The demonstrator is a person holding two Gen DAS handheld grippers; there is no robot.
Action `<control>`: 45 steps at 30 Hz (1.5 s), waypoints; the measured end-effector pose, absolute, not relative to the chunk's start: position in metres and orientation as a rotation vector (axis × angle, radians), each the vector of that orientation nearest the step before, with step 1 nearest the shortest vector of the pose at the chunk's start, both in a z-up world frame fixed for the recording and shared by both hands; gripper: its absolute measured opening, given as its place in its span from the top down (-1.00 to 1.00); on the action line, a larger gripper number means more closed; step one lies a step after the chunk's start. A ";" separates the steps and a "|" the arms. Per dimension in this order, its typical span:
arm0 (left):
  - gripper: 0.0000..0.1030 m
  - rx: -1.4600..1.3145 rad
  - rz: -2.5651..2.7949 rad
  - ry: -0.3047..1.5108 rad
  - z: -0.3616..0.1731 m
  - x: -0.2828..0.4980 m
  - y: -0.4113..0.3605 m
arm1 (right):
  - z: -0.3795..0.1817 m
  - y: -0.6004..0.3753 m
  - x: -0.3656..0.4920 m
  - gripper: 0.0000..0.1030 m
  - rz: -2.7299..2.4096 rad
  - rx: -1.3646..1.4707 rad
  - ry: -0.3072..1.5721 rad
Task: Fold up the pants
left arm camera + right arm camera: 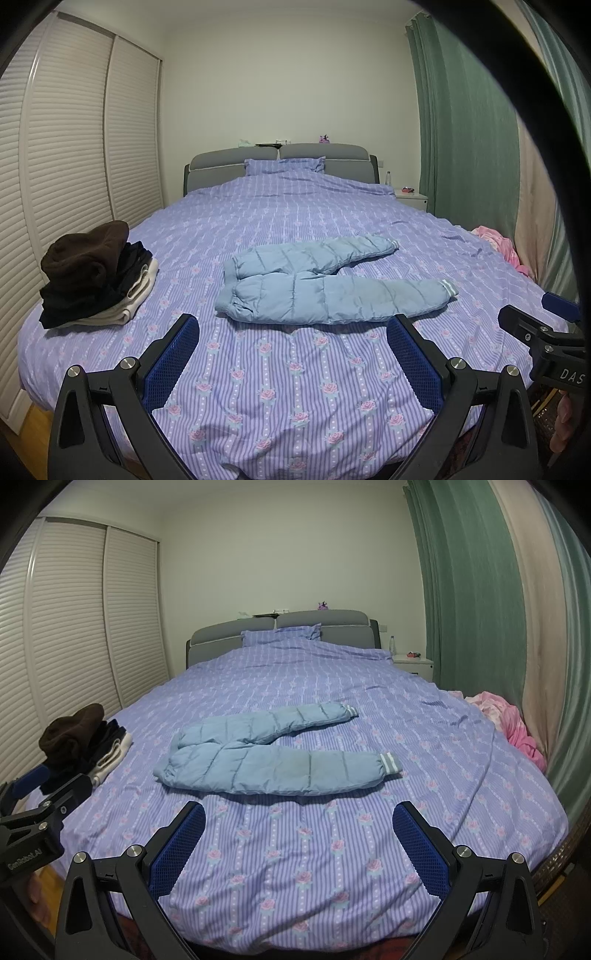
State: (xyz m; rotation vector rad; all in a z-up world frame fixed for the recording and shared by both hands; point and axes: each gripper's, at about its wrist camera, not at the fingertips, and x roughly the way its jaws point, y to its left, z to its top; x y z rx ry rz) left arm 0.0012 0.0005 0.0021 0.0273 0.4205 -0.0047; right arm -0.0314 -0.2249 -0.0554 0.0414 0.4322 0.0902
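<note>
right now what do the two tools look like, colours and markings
Both match: black plastic frames with triangular cut-outs, silver round bolts at the joints, and blue pads with a fine grid texture on the inner faces of the fingers. The left tool and right tool each carry white lettering on the body, partly cut off. No cables or sleeves show.

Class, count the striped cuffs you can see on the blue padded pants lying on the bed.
2. One cuff ends the nearer leg, on the right; the other cuff ends the farther leg, angled toward the headboard. None seems hidden.
</note>
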 end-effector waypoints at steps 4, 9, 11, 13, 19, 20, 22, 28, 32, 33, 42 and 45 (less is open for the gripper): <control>-1.00 0.030 -0.003 0.420 0.002 0.001 0.000 | -0.056 -0.225 -0.031 -1.00 0.089 0.043 0.434; -1.00 0.027 -0.006 0.418 0.003 0.000 0.001 | -0.055 -0.225 -0.030 -1.00 0.087 0.044 0.435; -1.00 0.028 -0.006 0.417 0.003 0.000 0.001 | -0.055 -0.225 -0.029 -1.00 0.086 0.044 0.436; -1.00 0.031 -0.005 0.417 0.003 0.001 0.001 | -0.056 -0.225 -0.030 -1.00 0.086 0.045 0.435; -1.00 0.027 -0.004 0.421 0.001 0.002 0.001 | -0.056 -0.225 -0.030 -1.00 0.086 0.043 0.437; -1.00 0.028 -0.004 0.422 0.001 0.002 0.001 | -0.056 -0.225 -0.030 -1.00 0.085 0.044 0.437; -1.00 0.027 -0.003 0.422 0.001 0.003 0.001 | -0.056 -0.225 -0.028 -1.00 0.085 0.045 0.441; -1.00 0.025 -0.002 0.433 -0.003 0.007 0.002 | -0.060 -0.224 -0.023 -1.00 0.085 0.045 0.456; -1.00 0.022 0.002 0.446 -0.007 0.013 0.004 | -0.064 -0.223 -0.017 -1.00 0.083 0.046 0.472; -1.00 0.022 0.004 0.451 -0.009 0.015 0.004 | -0.066 -0.223 -0.015 -1.00 0.083 0.047 0.478; -1.00 0.045 0.049 0.485 -0.030 0.038 0.009 | -0.086 -0.227 0.009 -1.00 0.068 0.058 0.535; -1.00 0.053 0.071 0.502 -0.039 0.050 0.012 | -0.097 -0.230 0.024 -1.00 0.057 0.070 0.573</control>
